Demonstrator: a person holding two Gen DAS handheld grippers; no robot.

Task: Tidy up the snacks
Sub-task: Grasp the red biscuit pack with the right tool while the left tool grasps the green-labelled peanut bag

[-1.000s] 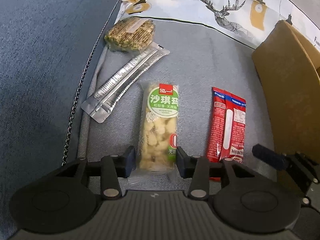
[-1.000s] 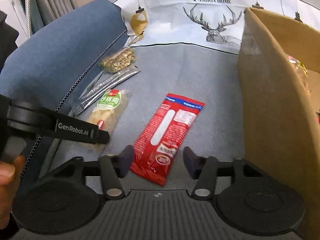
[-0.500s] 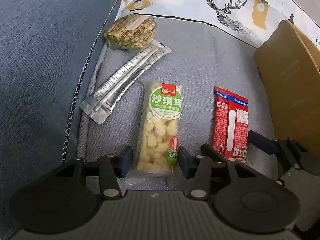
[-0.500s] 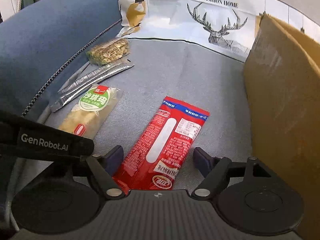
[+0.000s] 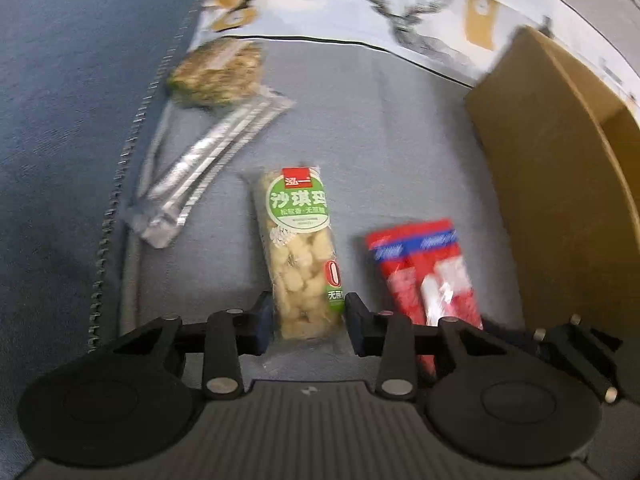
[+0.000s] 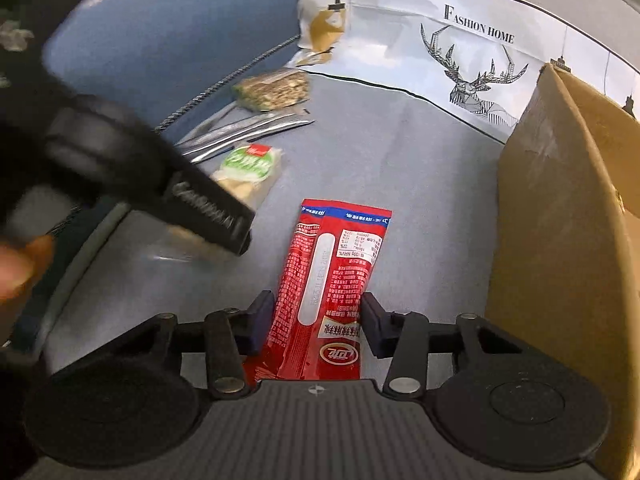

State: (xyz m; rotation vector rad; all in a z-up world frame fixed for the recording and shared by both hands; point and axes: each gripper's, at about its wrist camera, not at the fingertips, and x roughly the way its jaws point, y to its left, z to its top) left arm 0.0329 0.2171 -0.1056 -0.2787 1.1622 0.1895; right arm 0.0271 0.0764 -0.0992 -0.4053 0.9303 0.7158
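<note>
Both hand-held grippers are closing on snacks that lie flat on a grey sofa seat (image 5: 400,128). The left hand-held gripper (image 5: 306,322) has the green snack bar (image 5: 302,256) between its fingers. They are coming together and look right at the wrapper's sides. I cannot tell if they press it yet. The right hand-held gripper (image 6: 316,324) has the red pack (image 6: 330,280) between its fingers, which are closing too, with small gaps on each side.

This looks like the pick-up step. Next, each one needs to squeeze firmly, lift, and carry its snack to the cardboard box (image 6: 560,240) standing on the right, just beside the red pack.

Farther away on the left lie silver sticks (image 5: 208,172) and a grain cake (image 5: 218,72), near the blue cushion (image 5: 80,80). Both wait untouched. A white sheet with a deer (image 6: 472,68) runs along the back.

The two tools sit close together, so they could bump. The box wall is tall, so the snacks must go up over it.
</note>
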